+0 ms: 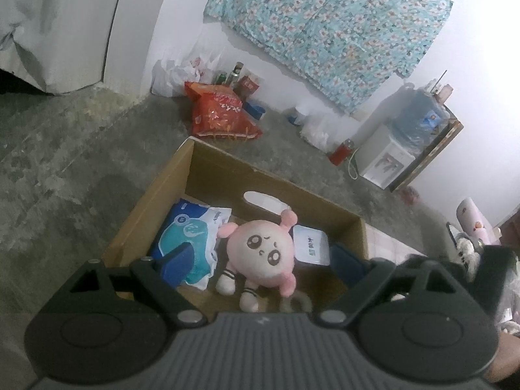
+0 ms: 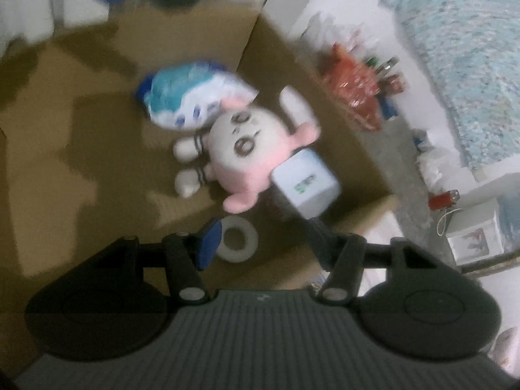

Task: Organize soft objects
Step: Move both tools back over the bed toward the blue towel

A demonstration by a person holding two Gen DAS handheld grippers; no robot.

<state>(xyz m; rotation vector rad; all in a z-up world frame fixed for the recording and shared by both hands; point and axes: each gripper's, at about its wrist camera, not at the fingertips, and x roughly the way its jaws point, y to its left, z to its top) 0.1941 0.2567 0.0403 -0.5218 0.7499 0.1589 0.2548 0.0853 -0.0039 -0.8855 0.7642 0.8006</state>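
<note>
A pink plush toy (image 1: 265, 255) lies in an open cardboard box (image 1: 214, 165), with a blue-and-white tissue pack (image 1: 190, 239) to its left and a white tissue pack (image 1: 310, 243) to its right. My left gripper (image 1: 263, 263) is open above the box, empty. In the blurred right wrist view the plush (image 2: 240, 152), blue pack (image 2: 191, 97), white pack (image 2: 307, 185) and a white tape roll (image 2: 237, 239) lie in the box (image 2: 97, 149). My right gripper (image 2: 263, 232) is open and empty over the roll.
On the concrete floor behind the box lie a red snack bag (image 1: 217, 112), bottles (image 1: 234, 76) and plastic bags (image 1: 178, 71). A water dispenser (image 1: 399, 143) stands at the right wall. A floral cloth (image 1: 328, 29) hangs on the wall.
</note>
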